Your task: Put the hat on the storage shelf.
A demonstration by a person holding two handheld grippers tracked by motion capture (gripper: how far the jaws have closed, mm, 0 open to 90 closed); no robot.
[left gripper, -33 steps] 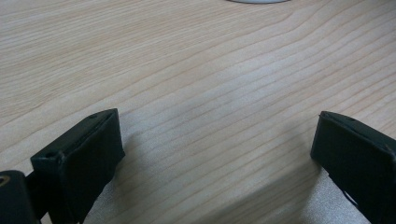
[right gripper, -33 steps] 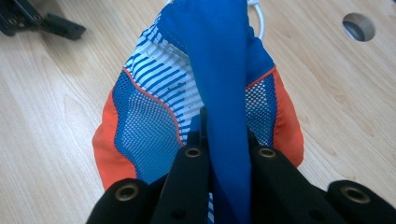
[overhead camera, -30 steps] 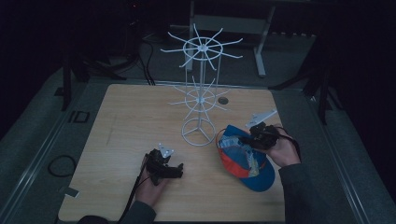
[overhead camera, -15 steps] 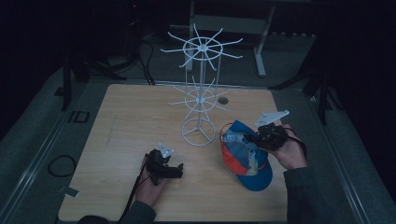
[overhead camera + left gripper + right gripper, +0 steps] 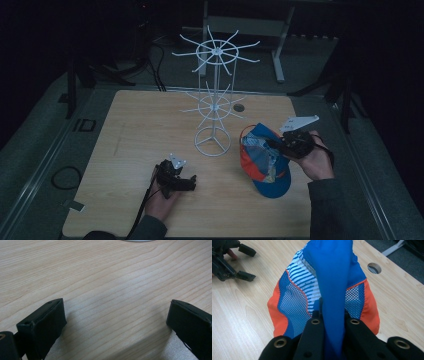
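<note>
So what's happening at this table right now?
A person sits at a wooden table with a two-jaw gripper in each hand. The right gripper is clamped on a fold of a blue, orange and white cap, which sits beside a white wire rack with spoke-like arms. The left gripper rests low over bare wood, jaws wide apart, holding nothing.

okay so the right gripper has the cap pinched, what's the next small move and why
Probably lift the cap a little higher and carry it toward the white wire rack. The right gripper is shut on a blue fold, the cap hangs partly on the table, and the left gripper rests open and empty.
</note>
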